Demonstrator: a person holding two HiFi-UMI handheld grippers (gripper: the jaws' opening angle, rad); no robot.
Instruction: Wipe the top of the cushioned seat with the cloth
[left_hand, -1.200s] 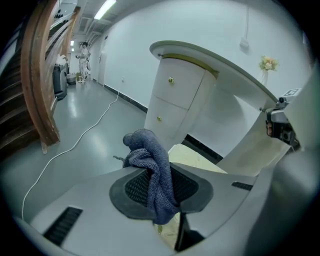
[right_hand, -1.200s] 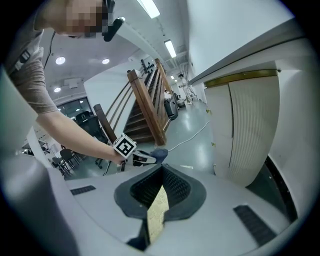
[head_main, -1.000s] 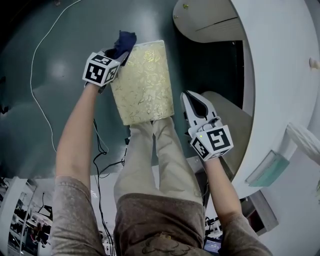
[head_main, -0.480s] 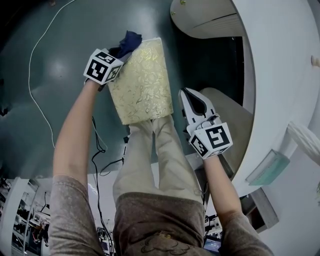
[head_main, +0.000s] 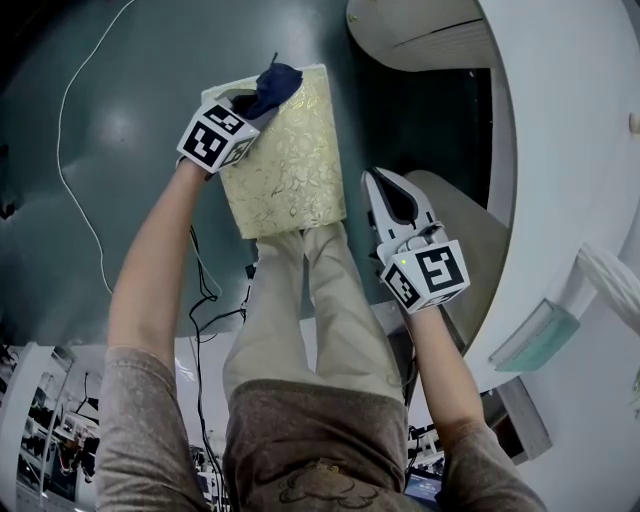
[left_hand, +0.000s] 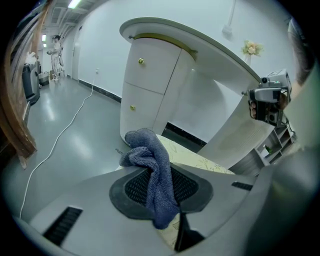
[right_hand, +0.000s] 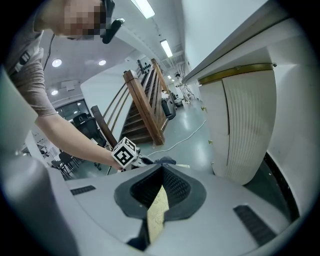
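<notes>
Left hand-held gripper (head_main: 240, 108) is clamped on a dark blue cloth (head_main: 272, 88), which bunches out past the jaws and hangs in a loose fold between them. The cloth rests at the far left corner of the seat (head_main: 285, 155), a gold-patterned cushion whose top faces up. The seat stands on the floor (head_main: 120, 180) just in front of the person's legs (head_main: 320, 300), with a white cabinet (head_main: 560, 150) off to the right.

Right hand-held gripper (head_main: 380, 190) hovers beside the seat's right edge, apart from it, with its jaws drawn close and nothing held. The gold sliver showing through the slit in its own view appears to be the seat lying beyond, though the wide-angle view makes that hard to be sure of.

Wiping seems to be under way, with most of the top not yet covered from this corner. To do it well, the wad should probably be pressed low enough that cloth, not hard jaw tips, meets the fabric. Straight, overlapping strokes from the far edge toward the legs would likely cover the whole top, corners included. The seat may slide on the smooth floor, so bracing its right side with the free gripper seems sensible. A light, even pressure should stop the loose fold from rolling up under the jaws.
</notes>
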